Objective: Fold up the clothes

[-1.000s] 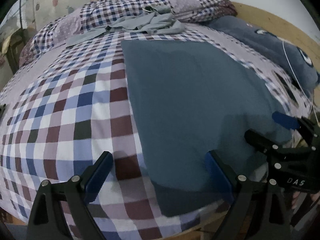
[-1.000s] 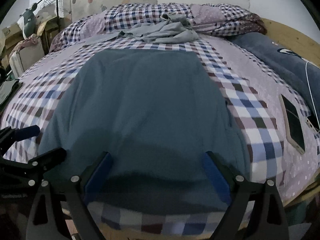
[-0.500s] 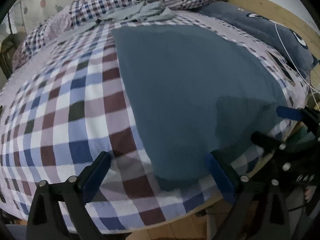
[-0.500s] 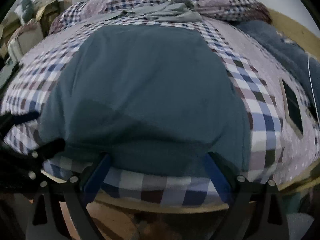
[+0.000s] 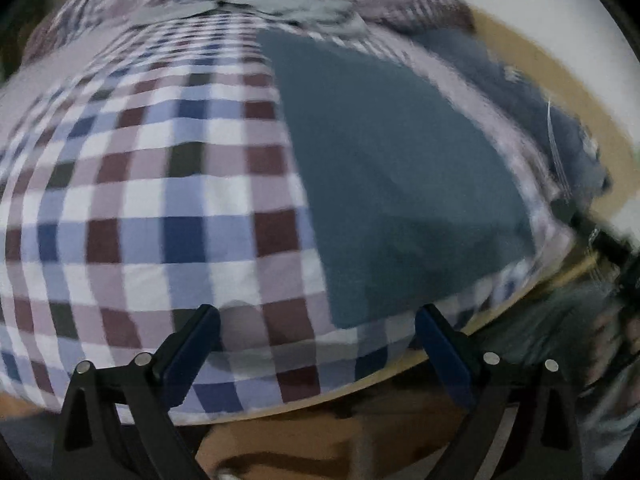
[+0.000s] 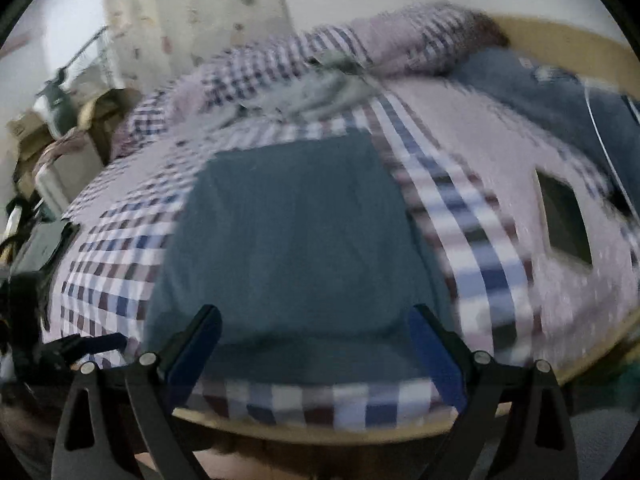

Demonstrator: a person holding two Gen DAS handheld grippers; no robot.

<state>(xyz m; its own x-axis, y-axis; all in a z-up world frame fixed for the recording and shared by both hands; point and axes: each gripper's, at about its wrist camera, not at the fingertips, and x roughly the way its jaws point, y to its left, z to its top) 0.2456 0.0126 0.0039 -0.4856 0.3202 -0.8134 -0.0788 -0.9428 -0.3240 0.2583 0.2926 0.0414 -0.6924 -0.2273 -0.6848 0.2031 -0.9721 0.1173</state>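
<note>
My left claw (image 5: 316,332) is released, its jaws wide apart and holding nothing, just over the near edge of the bed (image 5: 132,208). My right claw (image 6: 314,330) is also released and empty, and it hovers above the near hem of the blue-grey cloth (image 6: 296,236). This cloth lies flat on the checked cover as a smooth rectangle with straight sides, its near edge close to the bed edge. Such a shape fits a garment that is already folded once or more, and it fits also one only spread out for folding; I cannot tell which. If I take it again, I think each claw should close on one near corner through all layers, low and level, so the layers do not slide apart. Farther away, near the pillows (image 6: 416,36), a light grey garment (image 5: 288,4) lies crumpled. The pictures are blurred, so small creases I cannot judge
</note>
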